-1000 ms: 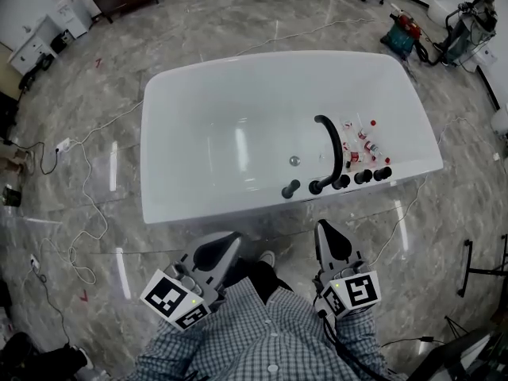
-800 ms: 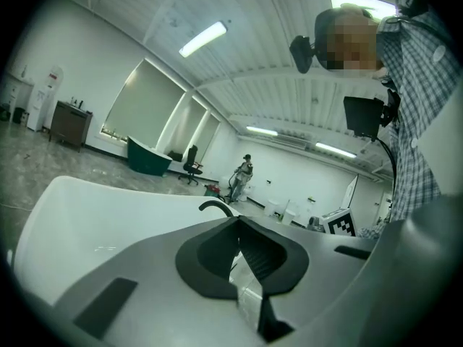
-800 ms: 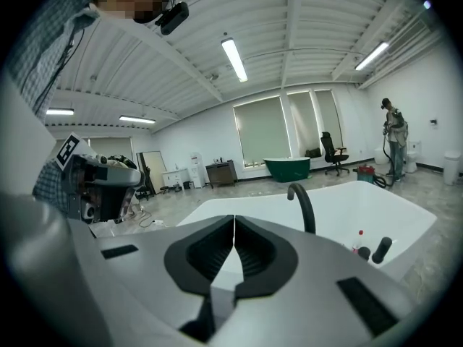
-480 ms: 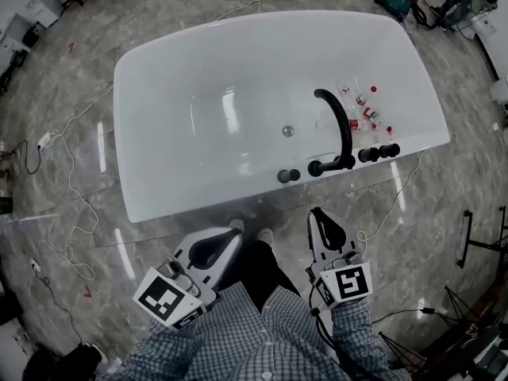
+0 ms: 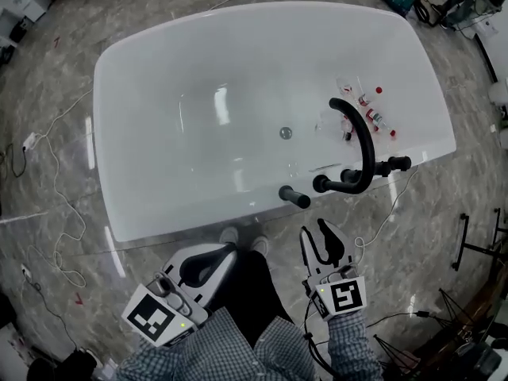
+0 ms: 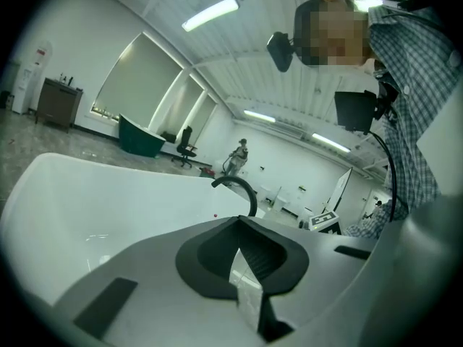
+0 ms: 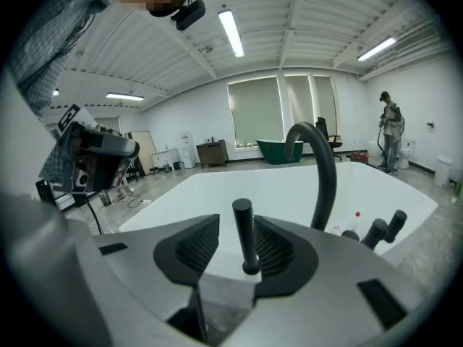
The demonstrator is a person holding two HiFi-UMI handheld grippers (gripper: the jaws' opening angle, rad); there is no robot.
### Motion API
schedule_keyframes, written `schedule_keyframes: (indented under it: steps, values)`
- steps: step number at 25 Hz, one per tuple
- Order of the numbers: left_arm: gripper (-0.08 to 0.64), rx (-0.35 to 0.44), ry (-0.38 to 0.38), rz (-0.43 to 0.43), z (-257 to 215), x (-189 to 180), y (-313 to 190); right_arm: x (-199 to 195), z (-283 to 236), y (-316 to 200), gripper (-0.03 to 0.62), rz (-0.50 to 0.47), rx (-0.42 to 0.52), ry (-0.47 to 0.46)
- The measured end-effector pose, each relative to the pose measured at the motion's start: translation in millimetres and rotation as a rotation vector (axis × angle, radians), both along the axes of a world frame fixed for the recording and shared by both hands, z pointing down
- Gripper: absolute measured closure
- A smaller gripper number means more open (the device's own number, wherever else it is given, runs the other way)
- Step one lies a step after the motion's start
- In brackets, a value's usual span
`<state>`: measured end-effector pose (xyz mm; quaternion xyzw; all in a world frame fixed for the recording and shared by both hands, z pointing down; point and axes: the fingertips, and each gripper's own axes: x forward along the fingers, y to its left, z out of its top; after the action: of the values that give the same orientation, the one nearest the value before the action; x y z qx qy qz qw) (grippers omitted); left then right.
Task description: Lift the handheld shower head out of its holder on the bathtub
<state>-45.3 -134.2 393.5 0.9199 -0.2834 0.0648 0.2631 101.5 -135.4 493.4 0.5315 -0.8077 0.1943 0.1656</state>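
The handheld shower head [image 5: 294, 197] is a short black wand that stands in its holder on the near rim of the white bathtub [image 5: 159, 205]. In the right gripper view the shower head [image 7: 244, 237] rises upright, lined up with the gap of my right gripper [image 7: 235, 248]. My right gripper [image 5: 317, 232] stays short of the rim; its jaws have just been opening and nothing is between them. My left gripper [image 5: 226, 251] hangs lower left of the wand, jaws together. In the left gripper view my left gripper [image 6: 242, 262] holds nothing.
A black arched faucet [image 5: 359, 137] and black knobs [image 5: 397, 165] stand on the rim right of the wand. Small red-capped bottles [image 5: 369, 109] lie inside the tub near the drain [image 5: 285, 132]. Cables [image 5: 48, 213] trail over the marble floor at left.
Both grippers have moved forward and down towards the tub's near rim. The right gripper's jaws, shut before, now stand apart. The tub fills more of the head view.
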Motion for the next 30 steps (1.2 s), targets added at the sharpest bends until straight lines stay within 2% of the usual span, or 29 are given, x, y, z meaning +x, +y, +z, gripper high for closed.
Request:
schedule_keyframes:
  steps: [5, 11, 17, 22, 30]
  values:
    - [0.554, -0.003, 0.019, 0.007, 17, 0, -8, -13, 32, -11, 0.456, -0.019, 0.035, 0.007]
    - [0.554, -0.017, -0.005, 0.006, 50, 1, -12, -12, 90, -24, 0.428, 0.032, -0.033, 0.014]
    - [0.554, -0.036, -0.016, 0.007, 82, 3, -14, -12, 138, -34, 0.423, 0.031, -0.069, 0.054]
    - [0.554, -0.041, -0.016, 0.011, 99, 7, -17, -10, 163, -43, 0.423, 0.021, -0.068, 0.069]
    - [0.554, -0.064, -0.038, 0.02, 121, 6, -14, -13, 187, -60, 0.423, 0.016, -0.019, 0.042]
